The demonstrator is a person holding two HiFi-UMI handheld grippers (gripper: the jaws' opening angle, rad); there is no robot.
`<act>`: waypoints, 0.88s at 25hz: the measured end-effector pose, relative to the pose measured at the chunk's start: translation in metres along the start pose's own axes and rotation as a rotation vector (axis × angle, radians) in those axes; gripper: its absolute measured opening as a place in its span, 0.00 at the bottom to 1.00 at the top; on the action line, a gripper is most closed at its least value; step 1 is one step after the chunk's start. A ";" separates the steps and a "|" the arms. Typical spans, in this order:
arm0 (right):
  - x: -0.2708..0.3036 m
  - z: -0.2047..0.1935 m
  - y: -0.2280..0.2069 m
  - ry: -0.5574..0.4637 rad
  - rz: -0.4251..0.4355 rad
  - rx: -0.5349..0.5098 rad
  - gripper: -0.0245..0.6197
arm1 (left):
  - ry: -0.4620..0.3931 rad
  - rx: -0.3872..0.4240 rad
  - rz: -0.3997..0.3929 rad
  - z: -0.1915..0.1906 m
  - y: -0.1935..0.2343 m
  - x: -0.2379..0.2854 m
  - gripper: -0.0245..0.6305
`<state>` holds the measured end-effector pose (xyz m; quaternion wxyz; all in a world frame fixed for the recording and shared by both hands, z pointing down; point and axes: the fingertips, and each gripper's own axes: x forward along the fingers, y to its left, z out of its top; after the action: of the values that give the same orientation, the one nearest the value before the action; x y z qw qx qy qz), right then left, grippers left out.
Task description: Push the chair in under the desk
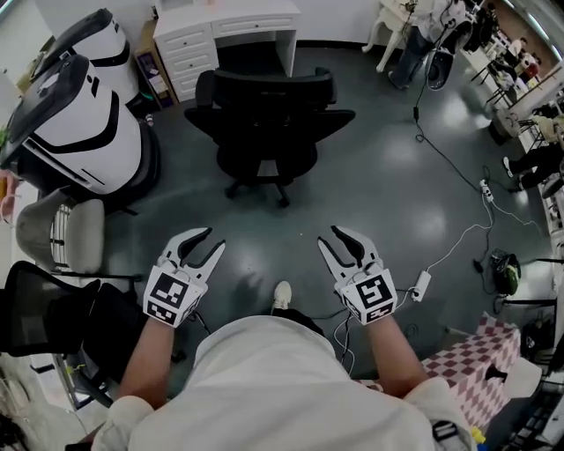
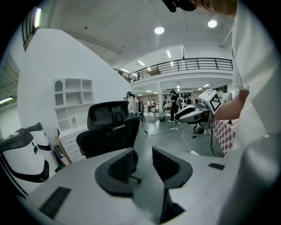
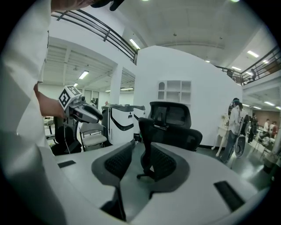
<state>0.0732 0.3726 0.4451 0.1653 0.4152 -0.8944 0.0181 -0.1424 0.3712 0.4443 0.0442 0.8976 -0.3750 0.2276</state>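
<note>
A black office chair [image 1: 264, 114] stands on the grey floor, its back toward me and its seat facing a white desk [image 1: 225, 25] at the far wall. It sits pulled out, in front of the desk's knee space. My left gripper [image 1: 211, 240] and right gripper [image 1: 328, 235] hover side by side well short of the chair, both open and empty. The left gripper view shows its jaws [image 2: 142, 154] apart, with the chair [image 2: 112, 127] beyond them. In the right gripper view the jaws [image 3: 139, 151] are also apart, the chair [image 3: 171, 127] ahead.
Large white-and-black machine shells [image 1: 84, 123] stand at the left, with a beige chair [image 1: 62, 233] and a black mesh chair [image 1: 44, 317] nearer me. Cables and a power strip [image 1: 421, 284] lie on the floor at right, near a checkered cloth [image 1: 480, 361]. People stand at the back right.
</note>
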 end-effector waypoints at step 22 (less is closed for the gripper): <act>0.114 0.020 -0.114 0.041 0.094 -0.191 0.22 | 0.045 0.130 0.048 0.041 0.109 0.109 0.27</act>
<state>0.0843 0.2103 0.4495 0.2213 0.3550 -0.9069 -0.0509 -0.1355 0.2117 0.4462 -0.0110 0.8839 -0.3799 0.2727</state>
